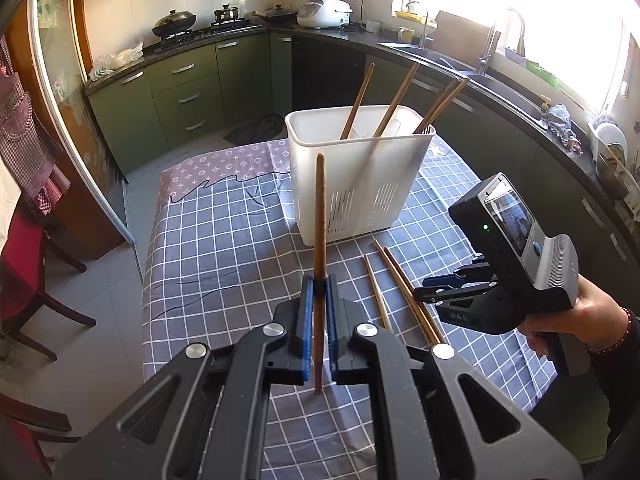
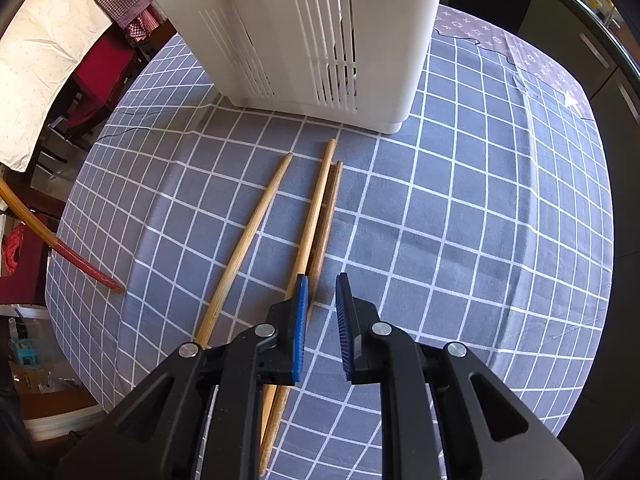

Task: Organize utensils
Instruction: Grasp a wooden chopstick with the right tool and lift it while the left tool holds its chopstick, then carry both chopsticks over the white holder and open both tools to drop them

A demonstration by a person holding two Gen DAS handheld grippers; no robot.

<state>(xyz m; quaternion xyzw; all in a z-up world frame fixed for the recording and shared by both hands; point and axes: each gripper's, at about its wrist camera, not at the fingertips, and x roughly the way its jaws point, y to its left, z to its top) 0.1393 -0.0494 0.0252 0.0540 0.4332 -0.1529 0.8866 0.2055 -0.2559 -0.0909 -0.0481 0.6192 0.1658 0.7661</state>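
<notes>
My left gripper (image 1: 319, 284) is shut on a brown chopstick (image 1: 319, 216) and holds it upright above the checked tablecloth, short of the white slotted utensil holder (image 1: 356, 184). The holder has several chopsticks (image 1: 396, 98) standing in it. My right gripper (image 2: 322, 280) is open and empty, low over three chopsticks (image 2: 320, 208) lying side by side on the cloth in front of the holder (image 2: 320, 40). The same loose chopsticks (image 1: 404, 292) show in the left wrist view, beside the right gripper (image 1: 444, 286). The held chopstick's tip (image 2: 96, 276) shows at the left of the right wrist view.
The table (image 1: 224, 240) has a grey checked cloth and stands in a kitchen with green cabinets (image 1: 188, 92). Red chairs (image 1: 24, 280) stand at its left side. A counter with a sink (image 1: 492, 80) runs along the right.
</notes>
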